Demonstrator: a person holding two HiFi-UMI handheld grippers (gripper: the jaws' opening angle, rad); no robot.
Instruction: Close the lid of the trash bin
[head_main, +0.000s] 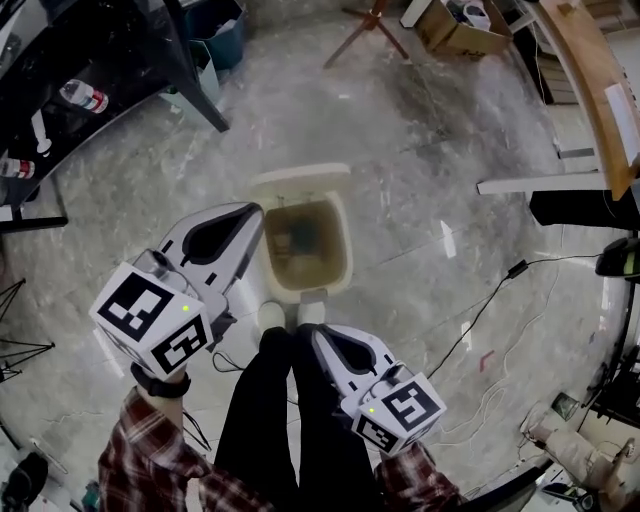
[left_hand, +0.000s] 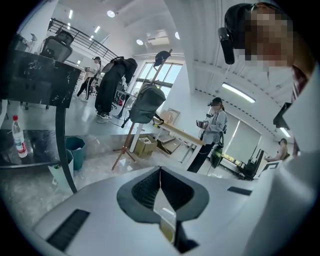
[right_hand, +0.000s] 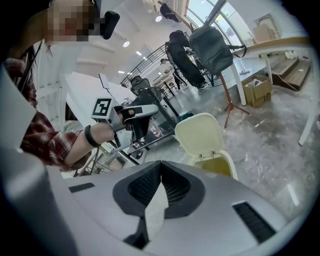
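A cream trash bin (head_main: 338, 250) stands on the marble floor in front of my feet, its inside brown. Its lid (head_main: 300, 178) is raised upright at the far side; the right gripper view shows the lid (right_hand: 197, 135) tilted back above the bin's rim (right_hand: 231, 165). My left gripper (head_main: 256, 213) hovers at the bin's left rim, jaws shut and holding nothing. My right gripper (head_main: 318, 335) hangs lower, near the bin's front, above my legs, also shut and holding nothing. In the left gripper view the bin is hidden behind the left gripper (left_hand: 160, 170).
A black table (head_main: 120, 50) with bottles (head_main: 85, 97) is at the far left, with a teal bucket (head_main: 215, 30) beside it. A wooden stand (head_main: 365, 30) and a cardboard box (head_main: 460, 30) lie beyond the bin. A wooden bench (head_main: 590, 70) and a floor cable (head_main: 480, 310) are on the right.
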